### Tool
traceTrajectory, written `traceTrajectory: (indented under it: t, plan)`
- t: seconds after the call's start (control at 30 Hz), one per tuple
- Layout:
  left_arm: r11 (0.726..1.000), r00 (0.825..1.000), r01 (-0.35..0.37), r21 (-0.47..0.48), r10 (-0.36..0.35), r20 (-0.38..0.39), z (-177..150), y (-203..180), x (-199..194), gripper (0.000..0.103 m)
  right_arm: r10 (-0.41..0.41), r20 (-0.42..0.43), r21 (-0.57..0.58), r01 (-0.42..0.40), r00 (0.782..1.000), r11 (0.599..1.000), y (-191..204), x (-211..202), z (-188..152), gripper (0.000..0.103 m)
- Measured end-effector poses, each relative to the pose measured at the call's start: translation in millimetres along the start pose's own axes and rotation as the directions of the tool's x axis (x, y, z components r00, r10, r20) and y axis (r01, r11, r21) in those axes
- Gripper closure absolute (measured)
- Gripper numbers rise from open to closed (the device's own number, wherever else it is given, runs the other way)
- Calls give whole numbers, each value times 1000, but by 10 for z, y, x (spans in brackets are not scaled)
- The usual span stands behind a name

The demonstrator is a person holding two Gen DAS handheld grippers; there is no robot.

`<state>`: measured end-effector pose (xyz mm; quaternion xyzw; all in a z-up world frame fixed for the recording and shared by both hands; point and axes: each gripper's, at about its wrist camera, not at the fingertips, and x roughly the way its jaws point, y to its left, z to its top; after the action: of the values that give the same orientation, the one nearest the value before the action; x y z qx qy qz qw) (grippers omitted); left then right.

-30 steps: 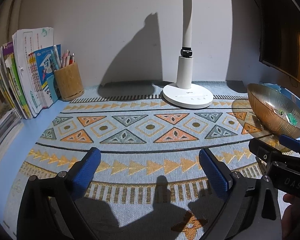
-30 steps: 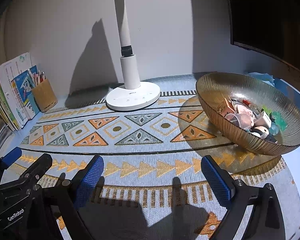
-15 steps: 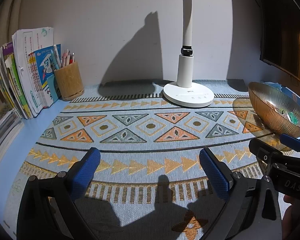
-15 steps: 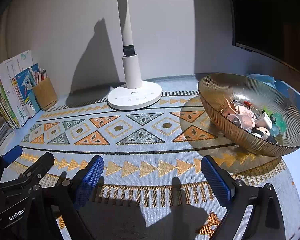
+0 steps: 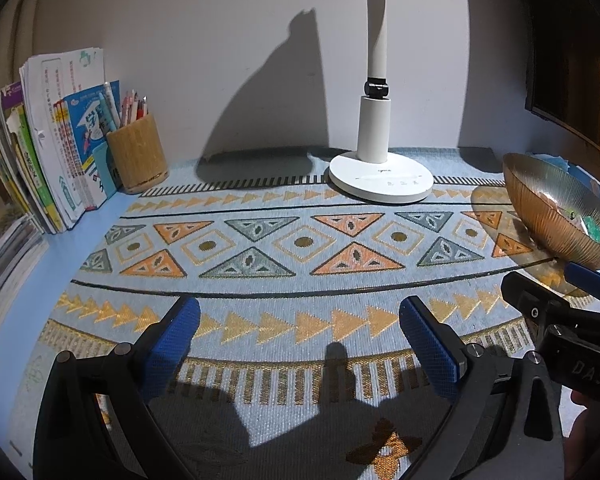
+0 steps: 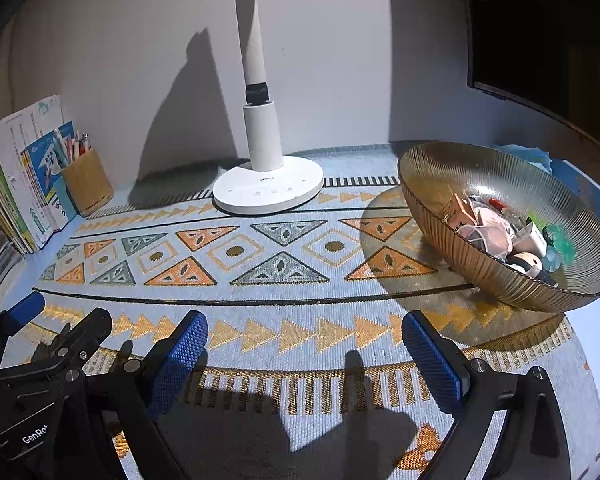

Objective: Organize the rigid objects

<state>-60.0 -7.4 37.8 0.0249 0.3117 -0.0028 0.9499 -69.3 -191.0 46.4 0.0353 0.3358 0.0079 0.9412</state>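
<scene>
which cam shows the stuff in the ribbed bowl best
The right wrist view: the ribbed bowl sits whole in frame, open side toward the camera, with the small items piled inside. The left wrist view catches it only at the right edge, mostly its outer wall, with only a little of the contents showing.

wall (image 5: 228, 40): grey, shadowed | desk lamp (image 6: 266, 184): white | mat (image 5: 300, 272): patterned

Left gripper (image 5: 299, 326): black frame, 2 blue textured pads, silver screws. Right gripper (image 6: 305, 342): identical build; "GenRo" and "DAS" markings visible on housings.
</scene>
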Motion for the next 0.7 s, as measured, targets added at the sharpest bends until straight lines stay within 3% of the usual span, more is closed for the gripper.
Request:
traceTrajectory:
  t: [0.17,0.43,0.5,0.6,0.7]
  plan:
    - [1000,998,-18,-4,18,-54,3,9,104,2,-15,-30,-9,15,999,1000,10,53,12,5]
    - [998,984,-25,-53,15,-179,-1,99,339,2,26,-227,41,-17,974,999,-118,407,32,5]
    - [997,976,-32,-63,18,-218,-8,110,412,2,37,-263,44,-26,964,999,-126,481,24,5]
    - [998,945,-37,-59,16,-327,-34,90,605,1,21,-294,13,-18,956,1000,-93,553,36,5]
    - [996,946,-42,-79,14,-325,-23,120,650,1,-10,-321,-52,-7,947,999,-48,618,69,5]
